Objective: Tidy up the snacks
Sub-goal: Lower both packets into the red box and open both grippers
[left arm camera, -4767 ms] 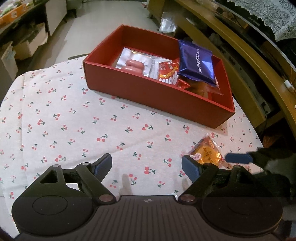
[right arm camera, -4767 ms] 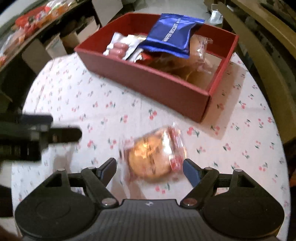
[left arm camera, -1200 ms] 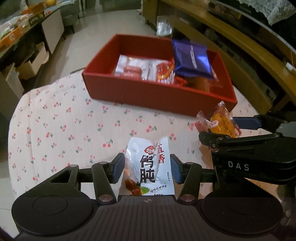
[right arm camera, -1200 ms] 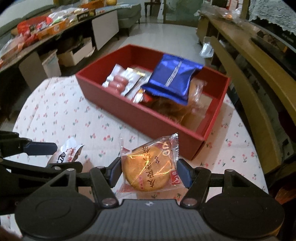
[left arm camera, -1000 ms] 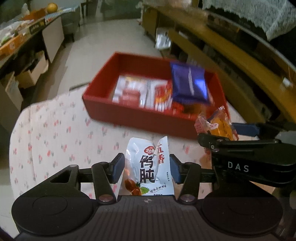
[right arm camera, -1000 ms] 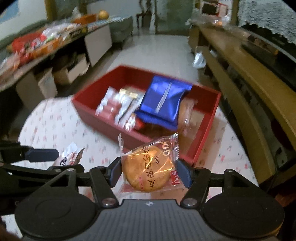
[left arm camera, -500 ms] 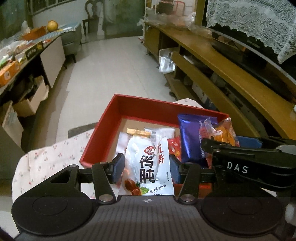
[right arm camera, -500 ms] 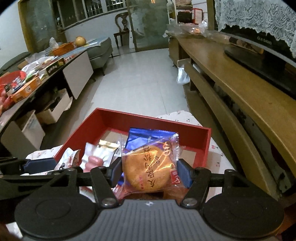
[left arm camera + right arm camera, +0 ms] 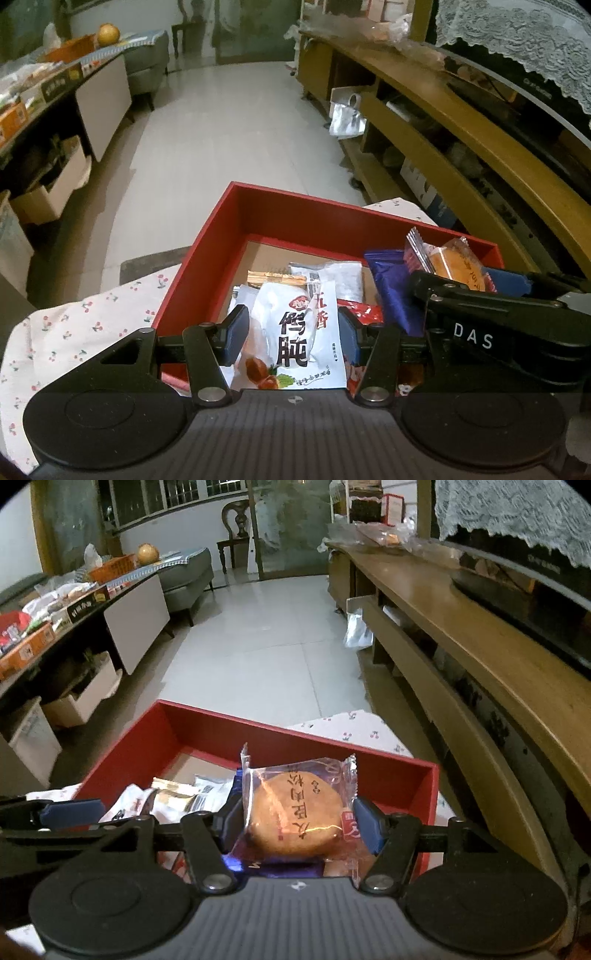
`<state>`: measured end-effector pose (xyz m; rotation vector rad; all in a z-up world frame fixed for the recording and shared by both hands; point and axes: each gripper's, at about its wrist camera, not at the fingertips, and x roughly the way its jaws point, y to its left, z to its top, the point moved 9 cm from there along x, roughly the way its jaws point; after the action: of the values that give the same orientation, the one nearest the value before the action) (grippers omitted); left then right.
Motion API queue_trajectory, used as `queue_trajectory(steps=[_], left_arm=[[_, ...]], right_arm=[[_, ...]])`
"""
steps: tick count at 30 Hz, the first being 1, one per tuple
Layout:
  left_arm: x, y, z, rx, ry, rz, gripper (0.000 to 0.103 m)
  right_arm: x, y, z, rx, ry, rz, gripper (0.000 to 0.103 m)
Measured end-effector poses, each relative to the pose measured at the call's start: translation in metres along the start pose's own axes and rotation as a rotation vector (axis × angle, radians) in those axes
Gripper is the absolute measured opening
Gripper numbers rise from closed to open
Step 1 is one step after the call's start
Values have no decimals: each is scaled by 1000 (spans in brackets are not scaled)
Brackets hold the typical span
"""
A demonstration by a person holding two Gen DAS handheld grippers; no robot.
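Observation:
My left gripper (image 9: 291, 334) is shut on a white snack pouch (image 9: 295, 336) with black characters, held over the near left part of the red box (image 9: 295, 206). My right gripper (image 9: 299, 825) is shut on a round golden pastry in clear wrap (image 9: 295, 812), held over the right half of the red box (image 9: 288, 738). That pastry (image 9: 454, 264) and the right gripper's black body show at the right of the left wrist view. Inside the box lie a blue wafer pack (image 9: 393, 284), silver sachets (image 9: 340, 275) and other packets.
The box sits on a cherry-print tablecloth (image 9: 85, 325). A long wooden TV bench (image 9: 461, 635) runs along the right. A low cabinet (image 9: 122, 609) laden with goods stands at the left, tiled floor (image 9: 266, 642) between them.
Both grippers, each still shut on its snack, have moved forward from above the tablecloth to above the inside of the red box. The box's far wall now sits lower in both views.

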<state>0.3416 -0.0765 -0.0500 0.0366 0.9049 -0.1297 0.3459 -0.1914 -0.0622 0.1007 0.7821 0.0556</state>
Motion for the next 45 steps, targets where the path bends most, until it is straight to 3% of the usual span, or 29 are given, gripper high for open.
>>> queue_trajectory(steps=[16,31,45], left_arm=[[16,5,-1,-22,20,-4,60],[2,6,-4,-25,34,20,75],[-17,7,-2,-31,6,25,86]], right_arm=[[11,5,3,-64,-29,-55,79],[-1,-7,-2,-3,10,-92,86],[-19,-12,-1,32,-10,-82,93]])
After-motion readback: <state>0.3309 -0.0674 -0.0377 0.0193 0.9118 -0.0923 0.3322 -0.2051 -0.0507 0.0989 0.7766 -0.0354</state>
